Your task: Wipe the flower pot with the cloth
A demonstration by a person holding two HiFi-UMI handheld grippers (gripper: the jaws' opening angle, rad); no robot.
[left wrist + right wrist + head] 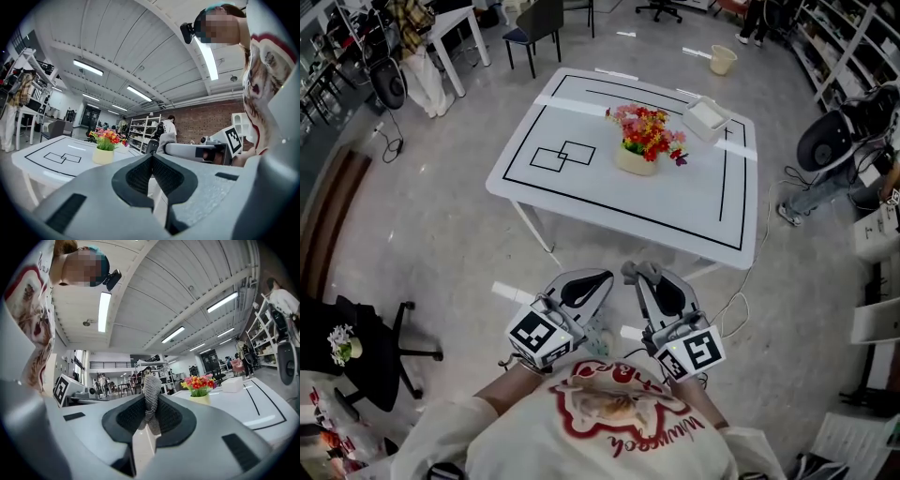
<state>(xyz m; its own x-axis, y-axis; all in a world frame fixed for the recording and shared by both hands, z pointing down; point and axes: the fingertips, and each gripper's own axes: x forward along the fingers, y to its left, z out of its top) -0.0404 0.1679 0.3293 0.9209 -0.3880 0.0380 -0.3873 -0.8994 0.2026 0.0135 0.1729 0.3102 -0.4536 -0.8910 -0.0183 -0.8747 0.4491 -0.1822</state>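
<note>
White rectangular table (675, 202) on thin white legs, standing on grey speckled floor (441, 234). Black tape outline (619, 211) runs just inside the top's edges. Two small overlapping black tape rectangles (563, 155) sit at 9 o'clock from table centre. Cream round flower pot (637, 161) stands upright roughly at centre, with red, pink and yellow flowers (647, 129) in it. White squarish box (707, 115) lies at 2 o'clock from the pot, near the far right corner, apart from the pot.

Pale grey floor (441, 216), white black-lined table (675, 211) — brick wall (206, 119), strip lights (88, 68) overhead.
</note>
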